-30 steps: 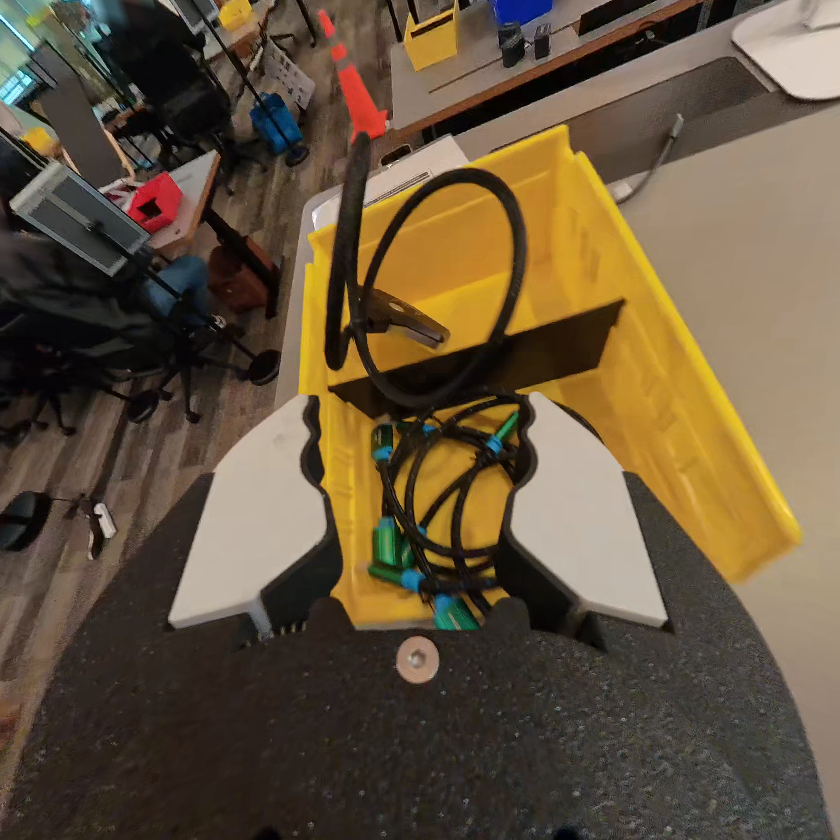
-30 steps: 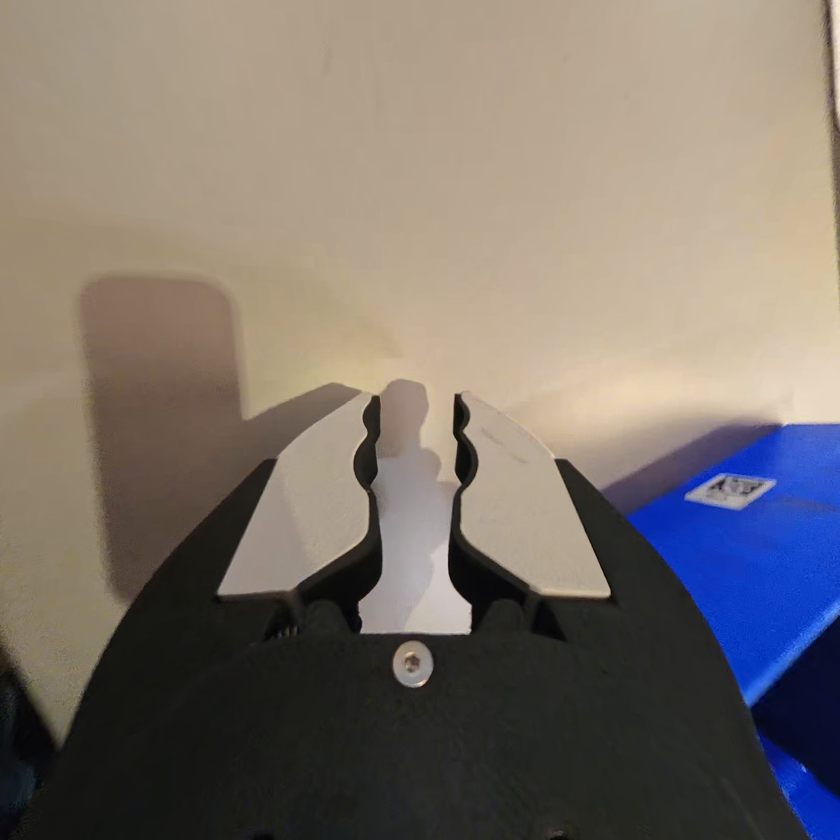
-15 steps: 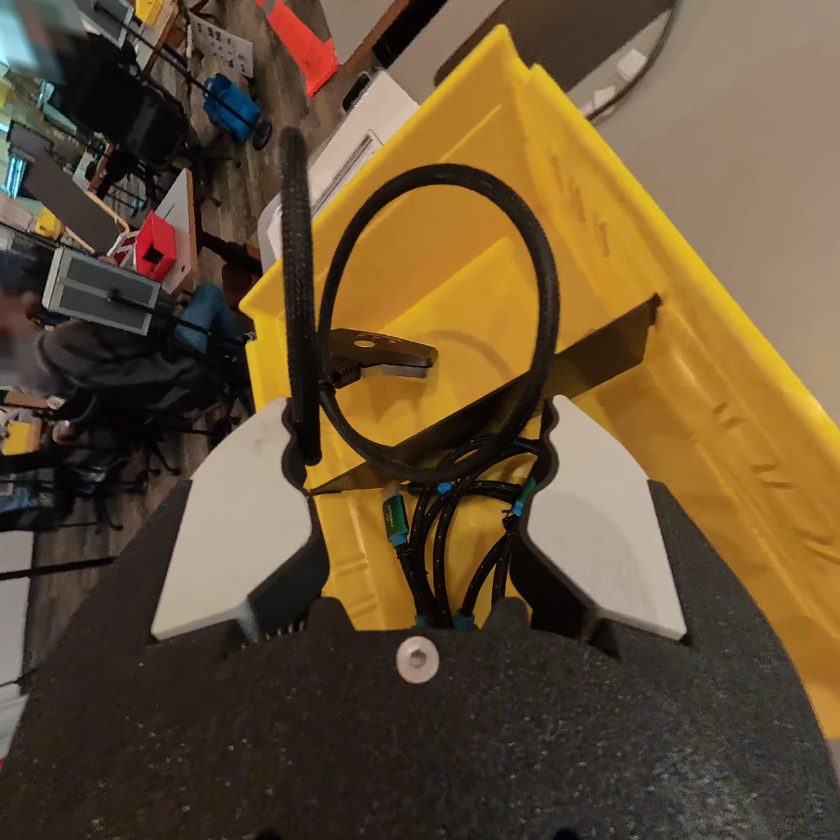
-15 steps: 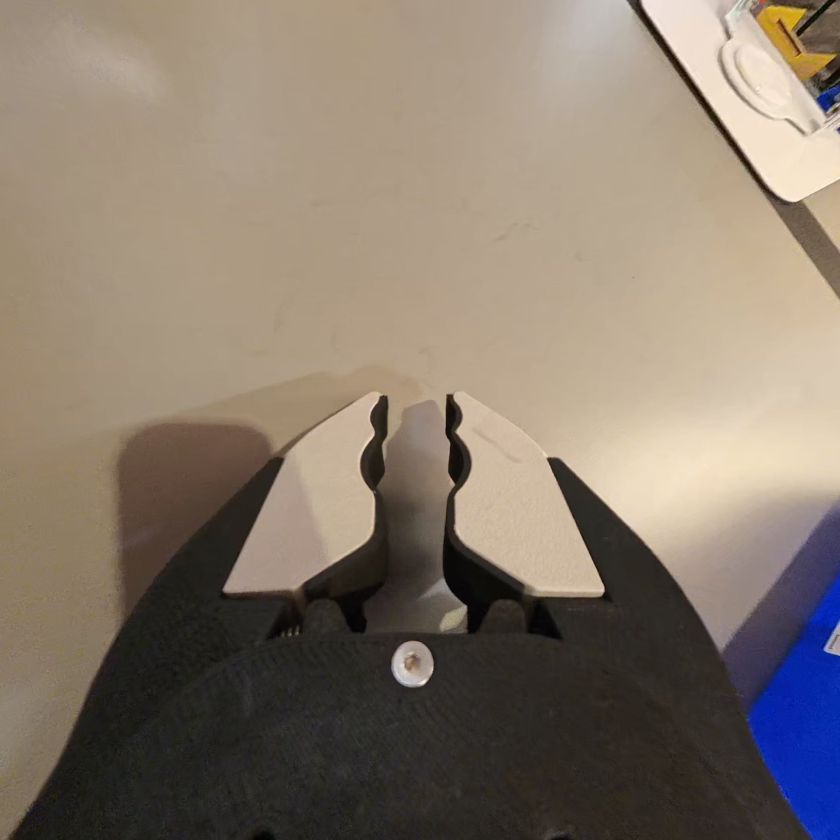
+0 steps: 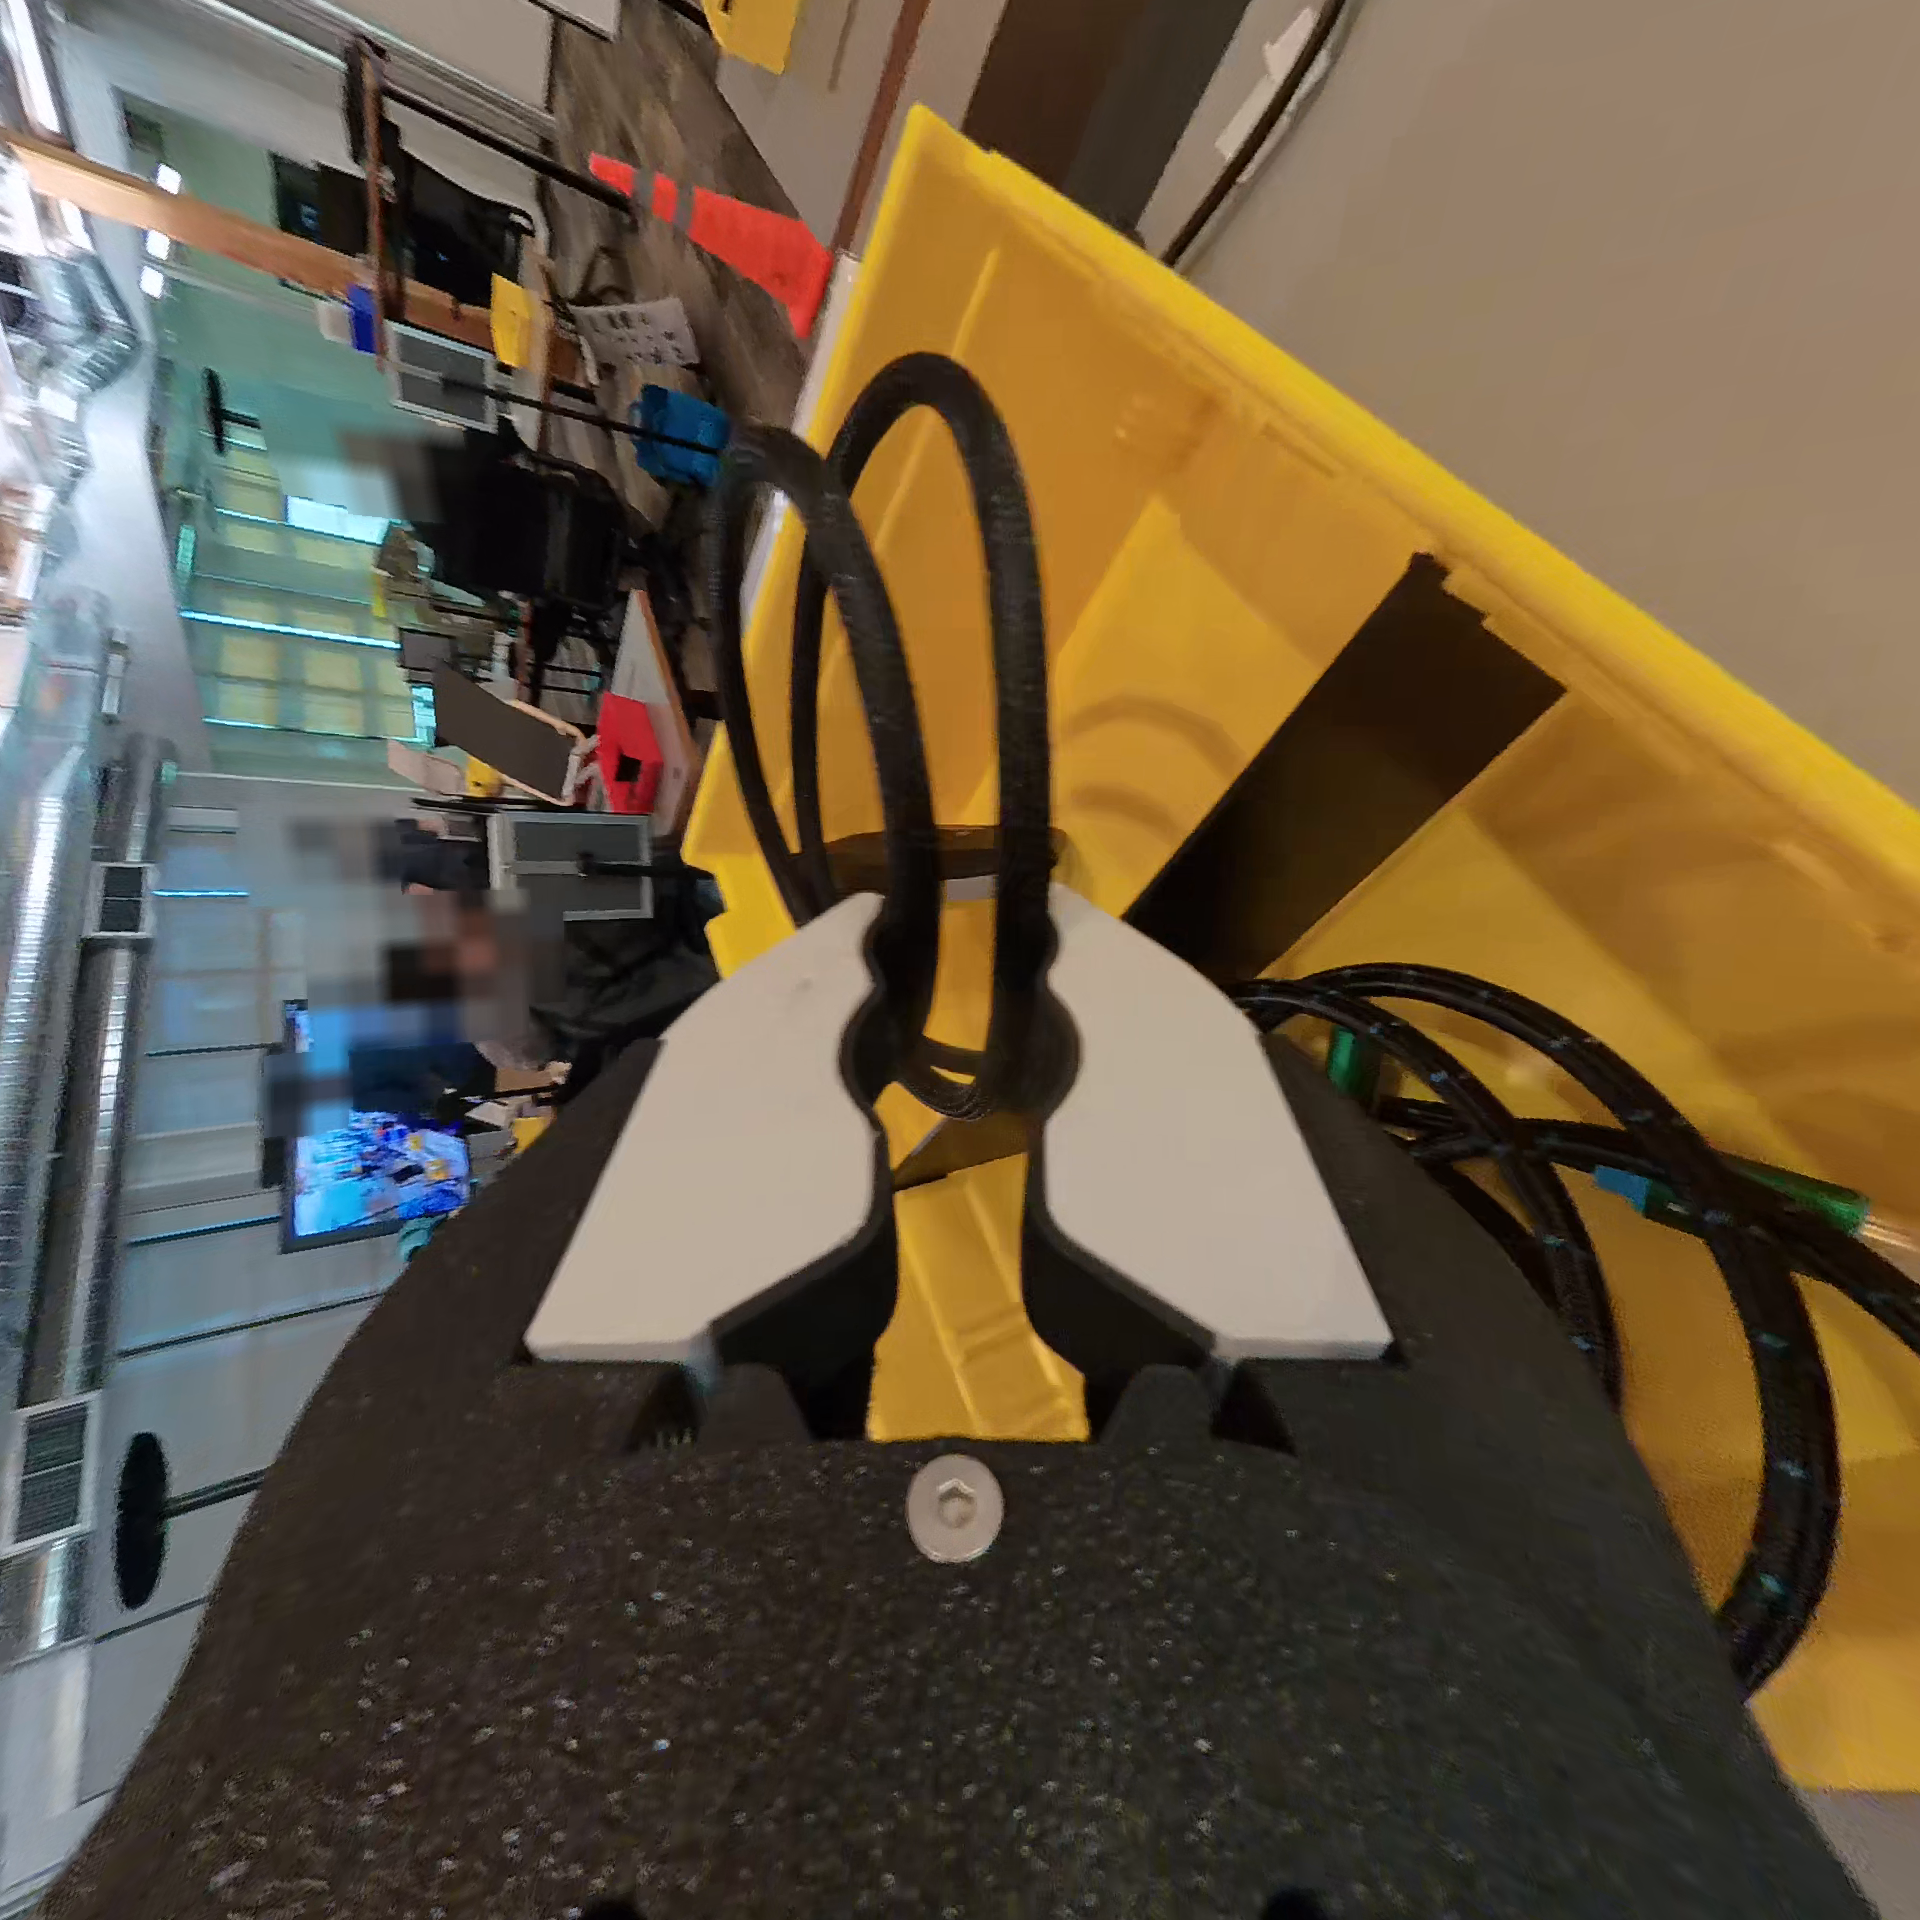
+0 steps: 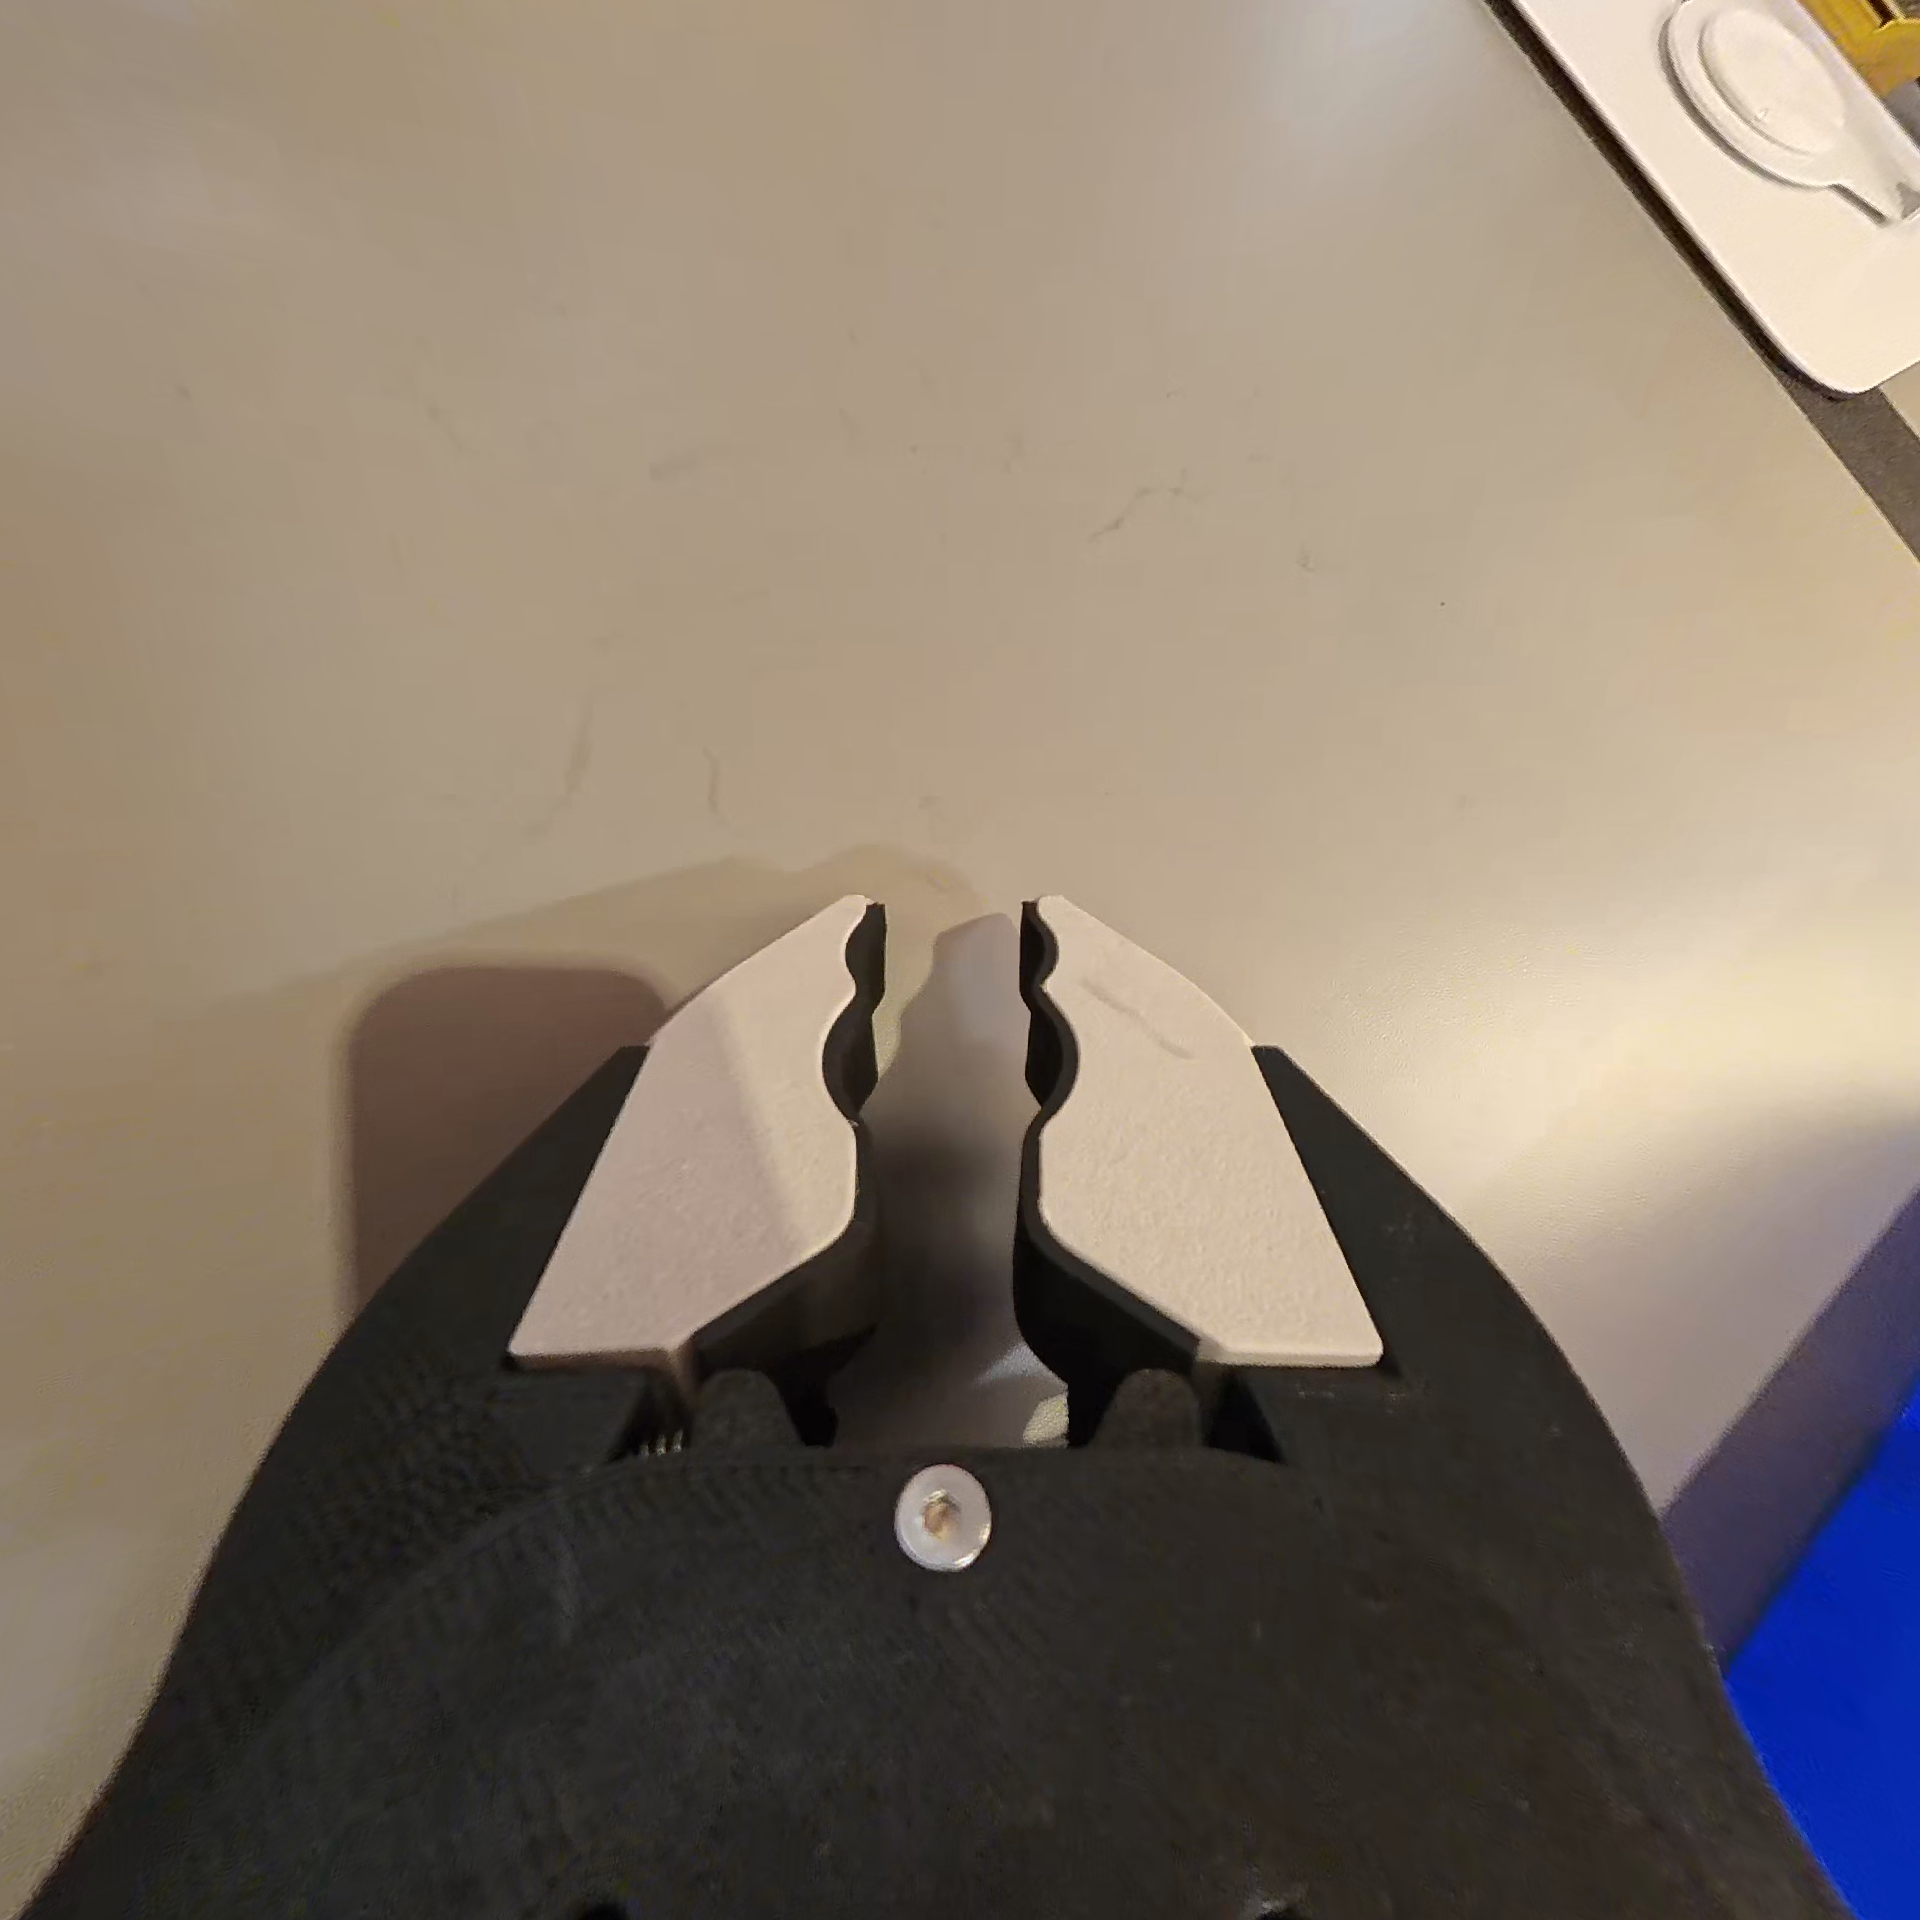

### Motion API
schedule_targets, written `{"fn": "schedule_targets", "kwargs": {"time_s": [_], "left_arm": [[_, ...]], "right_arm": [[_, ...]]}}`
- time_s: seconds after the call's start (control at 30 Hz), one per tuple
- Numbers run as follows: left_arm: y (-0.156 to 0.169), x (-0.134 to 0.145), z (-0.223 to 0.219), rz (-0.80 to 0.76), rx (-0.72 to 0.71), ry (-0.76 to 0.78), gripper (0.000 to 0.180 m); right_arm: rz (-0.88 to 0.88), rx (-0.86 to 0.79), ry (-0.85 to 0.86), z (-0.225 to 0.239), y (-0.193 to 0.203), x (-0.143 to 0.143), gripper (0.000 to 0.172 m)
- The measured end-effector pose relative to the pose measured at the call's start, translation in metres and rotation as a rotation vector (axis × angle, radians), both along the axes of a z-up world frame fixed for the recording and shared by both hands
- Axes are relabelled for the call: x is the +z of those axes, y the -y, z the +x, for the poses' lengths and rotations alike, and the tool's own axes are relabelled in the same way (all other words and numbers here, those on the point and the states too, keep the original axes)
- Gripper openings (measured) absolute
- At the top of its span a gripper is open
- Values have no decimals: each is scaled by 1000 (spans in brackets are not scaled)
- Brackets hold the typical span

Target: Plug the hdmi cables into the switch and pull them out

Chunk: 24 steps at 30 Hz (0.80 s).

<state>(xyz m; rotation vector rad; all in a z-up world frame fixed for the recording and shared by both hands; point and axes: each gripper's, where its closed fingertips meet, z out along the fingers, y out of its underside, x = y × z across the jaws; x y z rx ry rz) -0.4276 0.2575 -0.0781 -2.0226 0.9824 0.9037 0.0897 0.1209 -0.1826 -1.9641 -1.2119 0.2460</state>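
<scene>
Over the yellow bin (image 5: 1195, 499), the left gripper (image 5: 961, 977) is clenched on a loop of black braided cable (image 5: 1023, 644), both strands pinched. I'd lift slowly so it doesn't snag the cable bundle (image 5: 1558, 1132). Right gripper (image 6: 954, 925) hangs empty, slightly parted, over the table (image 6: 727, 416).

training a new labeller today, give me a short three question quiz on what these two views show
1. True or false: the left hand-held gripper is closed on a loop of thick black braided cable.
2. Which colour is the plastic bin that the loop rises from? A) blue B) yellow C) red
3. What lies between the right hand-held gripper fingers?

Key: 1 true. 2 B. 3 nothing; they stand apart over the bare beige tabletop.
</scene>
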Motion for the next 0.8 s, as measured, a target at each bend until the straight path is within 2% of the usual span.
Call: {"fn": "schedule_targets", "kwargs": {"time_s": [0.07,0.2,0.3,0.4,0.57,0.67,0.73,0.8], "left_arm": [[-1,9,-2,25,4,-10,16],[-11,37,-13,121,50,95,8],[-19,79,-18,258,69,226,7],[-20,140,-2,412,16,285,7],[-4,231,77,560,-155,297,7],[12,278,136,612,-283,372,6],[21,299,175,617,-370,452,6],[28,306,210,602,-441,525,6]], "right_arm": [[0,0,0,0,0,0,24],[0,-5,0,0,-1,0,24],[4,-9,1,1,-1,0,24],[7,-12,2,1,-2,0,24],[1,-20,0,1,-4,0,24],[1,-22,-1,1,-6,0,24],[-4,-28,-3,2,-7,0,24],[-7,-30,-4,2,-7,-1,25]]}}
